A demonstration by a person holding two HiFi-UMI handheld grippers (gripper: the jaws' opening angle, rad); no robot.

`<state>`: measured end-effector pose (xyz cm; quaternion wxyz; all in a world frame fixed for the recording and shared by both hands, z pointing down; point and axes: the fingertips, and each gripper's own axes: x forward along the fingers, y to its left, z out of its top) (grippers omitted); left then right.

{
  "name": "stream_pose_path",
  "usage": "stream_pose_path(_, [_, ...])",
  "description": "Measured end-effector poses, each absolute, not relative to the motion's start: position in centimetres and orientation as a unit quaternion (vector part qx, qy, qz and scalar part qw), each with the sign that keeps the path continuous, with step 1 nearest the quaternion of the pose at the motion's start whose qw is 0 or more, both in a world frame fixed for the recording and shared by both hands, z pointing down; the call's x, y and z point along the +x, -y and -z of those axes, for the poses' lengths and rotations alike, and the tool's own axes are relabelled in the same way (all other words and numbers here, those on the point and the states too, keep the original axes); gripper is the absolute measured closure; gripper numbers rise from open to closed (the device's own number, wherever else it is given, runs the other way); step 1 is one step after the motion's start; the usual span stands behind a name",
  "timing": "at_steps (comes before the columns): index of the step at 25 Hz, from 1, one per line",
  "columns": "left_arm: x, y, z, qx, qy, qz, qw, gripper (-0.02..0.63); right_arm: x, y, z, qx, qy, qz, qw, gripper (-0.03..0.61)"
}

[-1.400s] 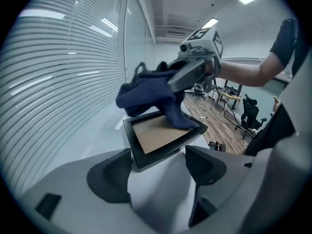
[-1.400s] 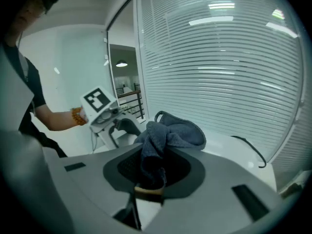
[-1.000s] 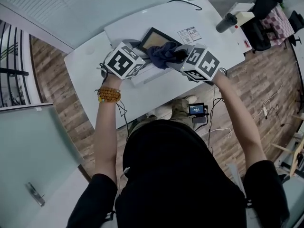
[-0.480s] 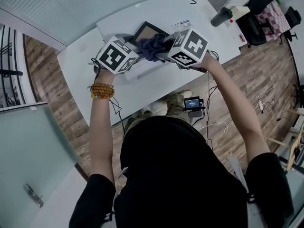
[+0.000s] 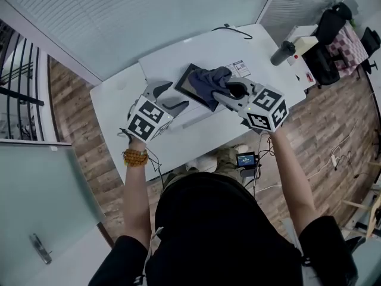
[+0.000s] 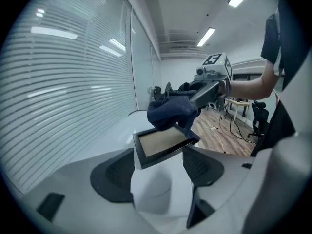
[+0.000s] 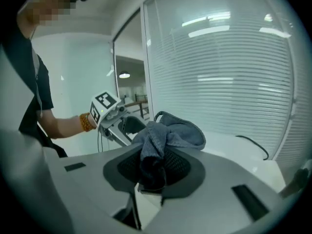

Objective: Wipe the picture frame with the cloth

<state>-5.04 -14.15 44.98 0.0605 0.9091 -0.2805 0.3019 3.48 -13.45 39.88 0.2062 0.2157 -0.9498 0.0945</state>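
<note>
On the white table (image 5: 116, 100) a cable (image 5: 233, 30) curls at the far edge. A paper label (image 5: 241, 69) lies just beside the picture frame (image 5: 191, 86), and a dark bottle (image 5: 283, 52) stands near the right-hand corner, well clear of the work. The frame lies flat on a white board (image 5: 158, 67) mid-table. The cloth (image 5: 213, 79) is bunched over its right part and covers that side. The right gripper (image 5: 229, 91) has its jaws clamped on the cloth. The left gripper (image 5: 178, 94) sits at the frame's left corner. Its jaws stand apart and have just been closing, and the pads press on nothing. The table is bare to the left and along the near edge, above a small screen (image 5: 245, 158). The far edge runs close to a glass wall with blinds (image 5: 149, 16). A chair (image 5: 330, 16) stands off to the right on the wood floor.
</note>
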Motion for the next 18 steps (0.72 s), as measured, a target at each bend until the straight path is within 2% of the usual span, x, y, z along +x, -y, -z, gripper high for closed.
stream_pose_path(3, [-5.6, 12.9, -40.2, 0.920, 0.338, -0.197, 0.001, 0.343, 4.4, 12.4, -36.3, 0.263, 0.958, -0.040, 0.105, 0.503])
stream_pose_path(7, [-6.6, 10.4, -34.6, 0.902, 0.423, -0.044, -0.074, 0.554, 4.8, 9.6, -34.8, 0.333, 0.941, 0.039, 0.039, 0.503])
stream_pose_path(8, [-6.9, 9.8, -34.3, 0.893, 0.442, -0.032, -0.077, 0.574, 4.4, 8.9, -35.1, 0.343, 0.937, 0.059, 0.038, 0.503])
stream_pose_path(11, [-7.1, 8.7, -35.0, 0.875, 0.478, -0.027, -0.070, 0.595, 2.8, 7.5, -36.7, 0.356, 0.926, 0.108, 0.068, 0.503])
stream_pose_path(18, [-6.9, 7.9, -36.8, 0.857, 0.514, -0.013, -0.045, 0.597, 1.0, 6.8, -38.0, 0.369, 0.926, 0.056, 0.054, 0.503])
